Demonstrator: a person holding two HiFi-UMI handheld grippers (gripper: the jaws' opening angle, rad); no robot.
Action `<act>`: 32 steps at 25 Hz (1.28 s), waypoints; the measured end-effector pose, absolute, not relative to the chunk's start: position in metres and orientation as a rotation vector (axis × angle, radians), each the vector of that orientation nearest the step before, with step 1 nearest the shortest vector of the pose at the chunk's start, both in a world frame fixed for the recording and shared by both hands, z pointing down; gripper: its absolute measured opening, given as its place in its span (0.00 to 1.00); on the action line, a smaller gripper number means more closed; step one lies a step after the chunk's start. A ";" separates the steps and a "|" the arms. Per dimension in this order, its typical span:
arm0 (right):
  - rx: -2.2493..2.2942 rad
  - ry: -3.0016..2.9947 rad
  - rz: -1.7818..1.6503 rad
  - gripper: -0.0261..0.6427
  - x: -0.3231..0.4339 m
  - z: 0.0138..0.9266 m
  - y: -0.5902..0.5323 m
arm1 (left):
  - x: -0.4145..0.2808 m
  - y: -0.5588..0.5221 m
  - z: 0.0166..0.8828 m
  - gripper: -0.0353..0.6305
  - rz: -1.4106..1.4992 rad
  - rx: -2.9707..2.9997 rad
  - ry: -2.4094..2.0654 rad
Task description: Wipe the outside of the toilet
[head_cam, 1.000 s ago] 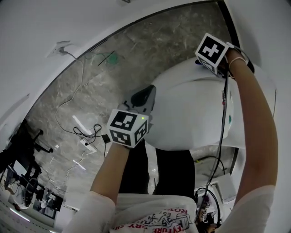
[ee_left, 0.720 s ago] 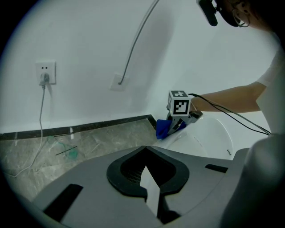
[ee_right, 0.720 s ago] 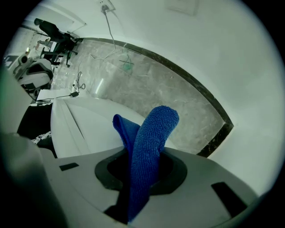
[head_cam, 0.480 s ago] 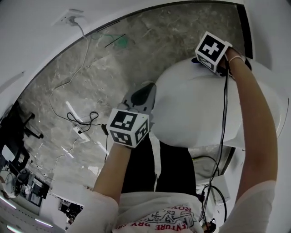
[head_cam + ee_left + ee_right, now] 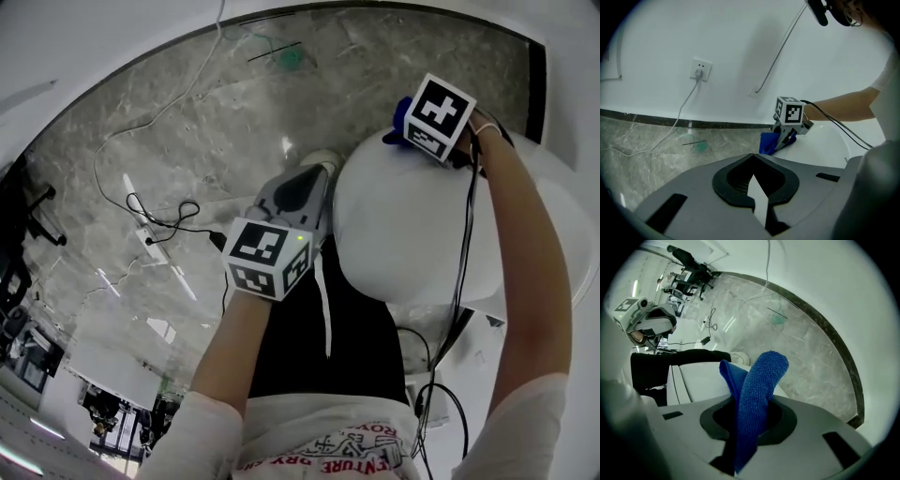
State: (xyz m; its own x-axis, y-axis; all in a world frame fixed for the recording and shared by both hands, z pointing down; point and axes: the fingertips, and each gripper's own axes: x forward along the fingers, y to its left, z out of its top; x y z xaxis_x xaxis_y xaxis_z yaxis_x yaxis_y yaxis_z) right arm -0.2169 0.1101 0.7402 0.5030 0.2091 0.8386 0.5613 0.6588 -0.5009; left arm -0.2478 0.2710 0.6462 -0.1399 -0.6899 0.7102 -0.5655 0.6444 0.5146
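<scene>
A: Entry, toilet (image 5: 403,225). Where does it sit, and what is its surface like?

B: It sits at the right of the scene, on grey marbled floor (image 5: 206,122) with a white wall (image 5: 740,42) behind it. The body is white, smooth and glossy, with a rounded closed lid. The right gripper view shows the flat top with one thin seam line along its left edge (image 5: 677,380). No marks visible on the white.

A: Right gripper (image 5: 412,131)?

B: It is at the far edge of the toilet, with its marker cube on top. The jaws are clamped on a blue cloth (image 5: 757,390). The cloth is terry, folded over, and its loop stands up out of the jaws. In the left gripper view the cloth (image 5: 769,143) hangs below the jaws against the far left rim and looks to be touching the white.

A: Left gripper (image 5: 295,197)?

B: It is held just beside the toilet's left side, over the floor. Its own view shows the jaws (image 5: 754,187) drawn together with nothing between them. I cannot tell whether it touches the toilet.

A: Surroundings?

B: There is a wall socket (image 5: 700,70) at far left with a cable (image 5: 679,117) plugged in, running down to the floor. A power strip (image 5: 150,239) lies on the floor, well apart from the toilet.
</scene>
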 end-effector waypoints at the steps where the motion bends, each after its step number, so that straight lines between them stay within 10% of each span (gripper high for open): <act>1: -0.877 -1.041 -0.260 0.15 -0.217 0.740 0.120 | -0.245 0.279 0.647 0.06 -0.141 1.000 -1.820; 32: -1.422 -0.697 -0.595 0.15 -0.119 0.731 0.344 | -0.107 0.456 0.655 0.06 -0.406 0.589 -1.992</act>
